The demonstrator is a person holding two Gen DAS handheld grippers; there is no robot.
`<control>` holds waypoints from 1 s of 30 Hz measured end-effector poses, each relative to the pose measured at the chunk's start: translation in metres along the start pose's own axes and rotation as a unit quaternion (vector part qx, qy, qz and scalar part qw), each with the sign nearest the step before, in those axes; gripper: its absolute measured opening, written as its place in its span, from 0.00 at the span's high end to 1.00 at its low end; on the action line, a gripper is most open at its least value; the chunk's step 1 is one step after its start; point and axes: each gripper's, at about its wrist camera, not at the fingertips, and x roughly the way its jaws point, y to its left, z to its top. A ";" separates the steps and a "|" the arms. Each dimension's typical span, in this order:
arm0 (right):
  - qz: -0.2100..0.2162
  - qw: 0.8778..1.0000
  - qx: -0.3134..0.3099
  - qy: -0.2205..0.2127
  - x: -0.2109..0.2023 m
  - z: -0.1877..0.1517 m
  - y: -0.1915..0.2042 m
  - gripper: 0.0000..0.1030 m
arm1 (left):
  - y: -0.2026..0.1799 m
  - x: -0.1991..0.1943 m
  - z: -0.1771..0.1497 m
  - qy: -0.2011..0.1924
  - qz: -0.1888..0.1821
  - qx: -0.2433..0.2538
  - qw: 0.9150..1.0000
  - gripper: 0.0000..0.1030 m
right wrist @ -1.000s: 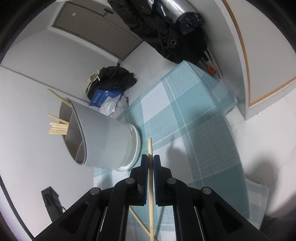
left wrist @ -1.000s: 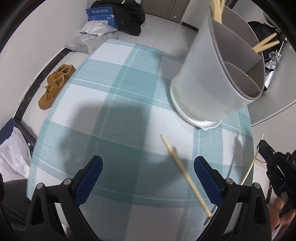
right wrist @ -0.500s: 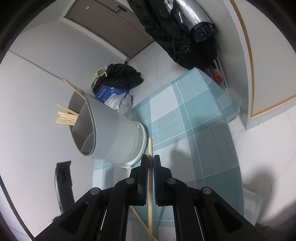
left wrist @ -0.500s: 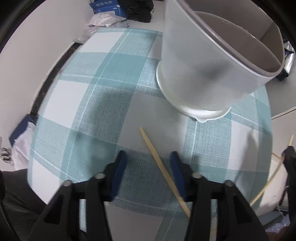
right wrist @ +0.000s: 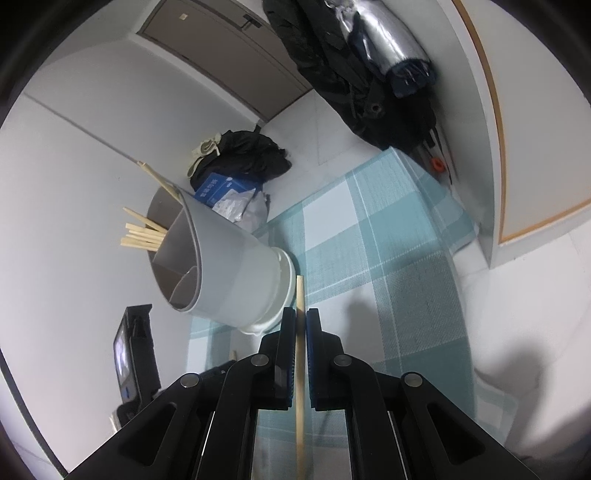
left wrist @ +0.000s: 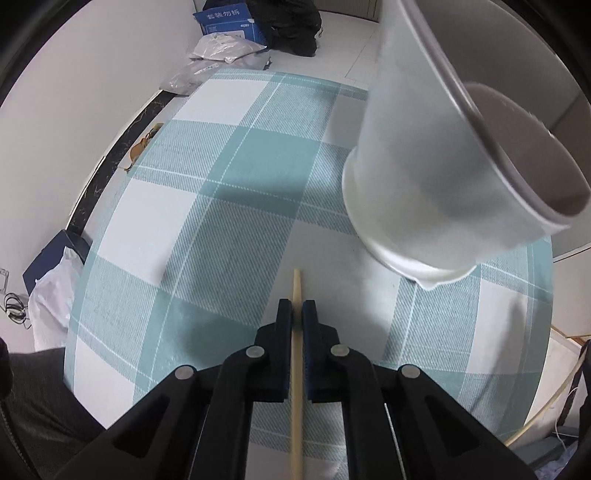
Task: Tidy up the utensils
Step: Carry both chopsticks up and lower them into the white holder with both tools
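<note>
left wrist view: left tongs (left wrist: 297,309) are pressed together on a wooden chopstick (left wrist: 296,373), which is held lengthwise between the blue pads (left wrist: 283,325) with its tip poking out just past them. the pinched chopstick is seen low over the teal-and-white checked desk (left wrist: 207,221); contact with the cloth cannot be told from this angle. the white utensil holder (left wrist: 436,177) stands on the desk ahead and to the right, near the tongs but apart from them; a divider is visible inside its grey rim. a blue box (left wrist: 225,24), plastic bags (left wrist: 221,51) and black clothing (left wrist: 288,26) are seen on the floor beyond the desk's far edge.

right wrist view: right tongs (right wrist: 301,317) are clamped on a second chopstick (right wrist: 300,354), also aligned along the fingers, tip protruding forward just beside the base of the utensil holder (right wrist: 229,273). several chopsticks (right wrist: 142,236) are seen sticking out of one compartment of the holder, one more (right wrist: 159,179) leaning on its rim. a dark device with a lit screen (right wrist: 127,354) is seen left of the tongs, probably part of the other gripper, though it is poorly resolved. a dark coat (right wrist: 343,66) is hung by the wall beyond.
</note>
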 end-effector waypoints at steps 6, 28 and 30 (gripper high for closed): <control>0.000 1.000 -0.003 0.004 0.003 -0.002 0.002 0.95 | 0.017 0.001 0.000 -0.016 -0.040 0.007 0.999 0.98; 0.015 0.989 -0.121 -0.086 -0.022 -0.027 0.077 0.95 | -0.002 -0.106 -0.023 -0.162 -0.157 0.083 0.971 0.99; 0.006 0.988 -0.125 -0.091 -0.021 -0.034 0.081 0.95 | -0.001 -0.113 -0.025 -0.175 -0.166 0.095 0.966 0.99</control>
